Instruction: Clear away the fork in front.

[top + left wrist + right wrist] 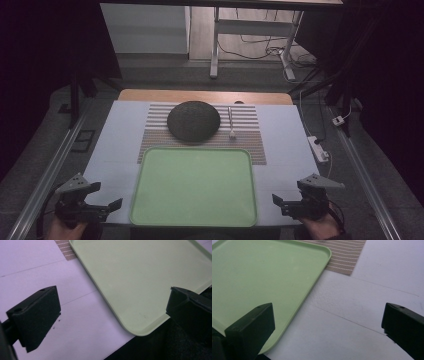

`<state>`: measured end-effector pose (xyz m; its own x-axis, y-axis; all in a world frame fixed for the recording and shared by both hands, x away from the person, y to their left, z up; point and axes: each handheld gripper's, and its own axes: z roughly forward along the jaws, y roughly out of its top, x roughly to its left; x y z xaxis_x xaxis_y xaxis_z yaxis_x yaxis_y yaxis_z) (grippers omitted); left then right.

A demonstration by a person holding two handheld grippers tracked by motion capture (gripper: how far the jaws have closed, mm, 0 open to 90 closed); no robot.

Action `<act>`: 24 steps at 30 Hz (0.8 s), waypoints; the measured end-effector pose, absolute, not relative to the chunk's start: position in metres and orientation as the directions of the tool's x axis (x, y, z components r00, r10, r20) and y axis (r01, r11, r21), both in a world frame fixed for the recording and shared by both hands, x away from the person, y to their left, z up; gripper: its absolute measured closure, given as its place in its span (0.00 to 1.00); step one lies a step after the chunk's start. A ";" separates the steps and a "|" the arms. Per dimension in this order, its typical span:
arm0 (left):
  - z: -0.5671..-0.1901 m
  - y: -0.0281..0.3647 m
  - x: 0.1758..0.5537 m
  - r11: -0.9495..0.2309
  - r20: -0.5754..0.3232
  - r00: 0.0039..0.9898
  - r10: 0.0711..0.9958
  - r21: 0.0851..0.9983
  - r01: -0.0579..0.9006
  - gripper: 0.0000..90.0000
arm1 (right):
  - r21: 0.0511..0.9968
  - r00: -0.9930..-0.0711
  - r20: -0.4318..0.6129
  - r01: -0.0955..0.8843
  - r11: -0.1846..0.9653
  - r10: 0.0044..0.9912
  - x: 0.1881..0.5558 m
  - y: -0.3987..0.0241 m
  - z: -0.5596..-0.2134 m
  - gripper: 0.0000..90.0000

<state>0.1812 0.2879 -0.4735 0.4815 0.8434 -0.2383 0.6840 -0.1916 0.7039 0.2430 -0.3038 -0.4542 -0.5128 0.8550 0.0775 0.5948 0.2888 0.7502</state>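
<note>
Just flat pale-green tray [194, 185], rounded corners

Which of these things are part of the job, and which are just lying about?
Part of the job:
green tray
dark upturned bowl
spoon
striped mat
left gripper and right gripper, both open

Just lying about:
power strip
cables on the floor

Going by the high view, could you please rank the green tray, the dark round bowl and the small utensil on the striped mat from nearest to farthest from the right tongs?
From the right tongs:
1. Green tray, just to their left at the near edge.
2. Small utensil, farther back on the mat's right part.
3. Dark round bowl, upside down, left of the utensil on the mat.
</note>
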 end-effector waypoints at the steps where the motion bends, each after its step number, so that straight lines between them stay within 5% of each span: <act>1: -0.474 0.289 0.182 -0.184 -0.249 0.479 0.842 0.702 0.688 0.00 | 0.747 -0.523 0.082 0.596 0.295 0.848 0.243 -0.304 -0.454 0.00; 24: -0.475 0.288 0.183 -0.196 -0.255 0.488 0.835 0.690 0.697 0.00 | 0.720 -0.541 0.080 0.612 0.327 0.837 0.247 -0.300 -0.455 0.00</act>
<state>0.1830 0.2884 -0.4748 0.4876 0.8350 -0.2550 0.6968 -0.1962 0.6899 0.2466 -0.2997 -0.4554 -0.5411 0.8372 0.0800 0.6123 0.3269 0.7199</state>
